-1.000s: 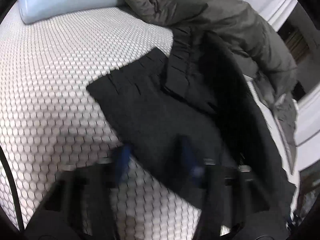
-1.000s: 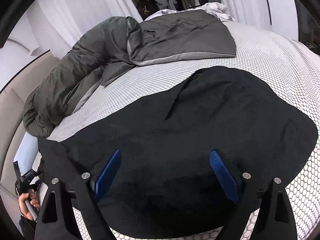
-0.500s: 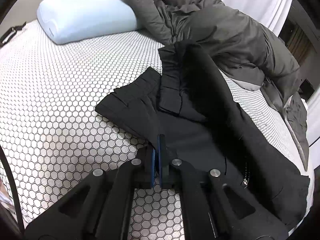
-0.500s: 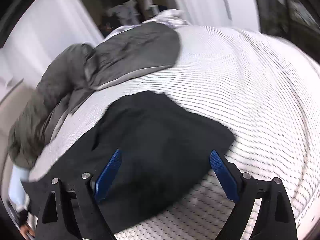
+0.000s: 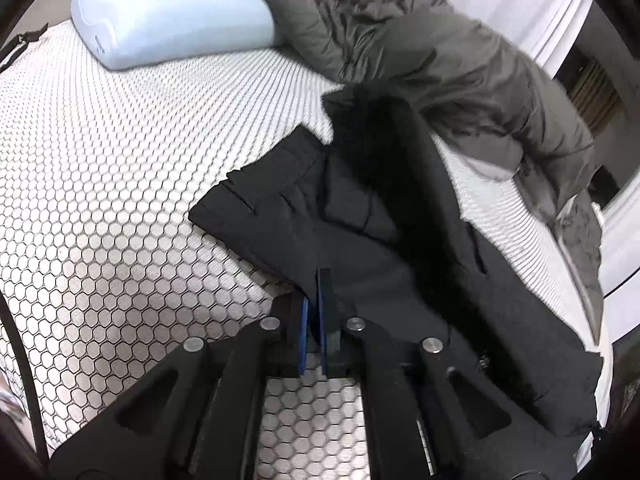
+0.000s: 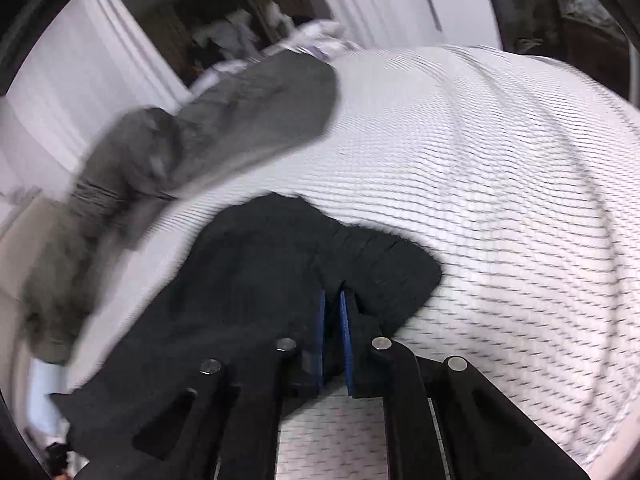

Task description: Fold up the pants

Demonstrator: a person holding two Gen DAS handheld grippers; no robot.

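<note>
Black pants (image 5: 360, 240) lie on the white honeycomb-patterned bed sheet (image 5: 100, 200), with a raised ridge of cloth running through their middle. My left gripper (image 5: 316, 280) pinches the pants' near edge by the waist end. Its jaws are easing open a little, but the cloth stays pressed between the blue pads (image 5: 303, 332). In the right wrist view the leg end of the pants (image 6: 260, 280) spreads ahead of me. My right gripper (image 6: 332, 300) is closing its jaws on a fold of that cloth near the hem, and the pads grip it.
A pale blue pillow (image 5: 172, 12) lies at the head of the bed. A bunched grey duvet (image 5: 440, 60) runs along the far side, also seen as the duvet (image 6: 240, 128) in the right view. White curtains hang behind. Bare sheet (image 6: 500, 200) stretches right of the leg end.
My right gripper went from wide open over the pants to shut on cloth near the hem, after swinging toward the leg end. My left gripper went from open to shut on the near edge.
</note>
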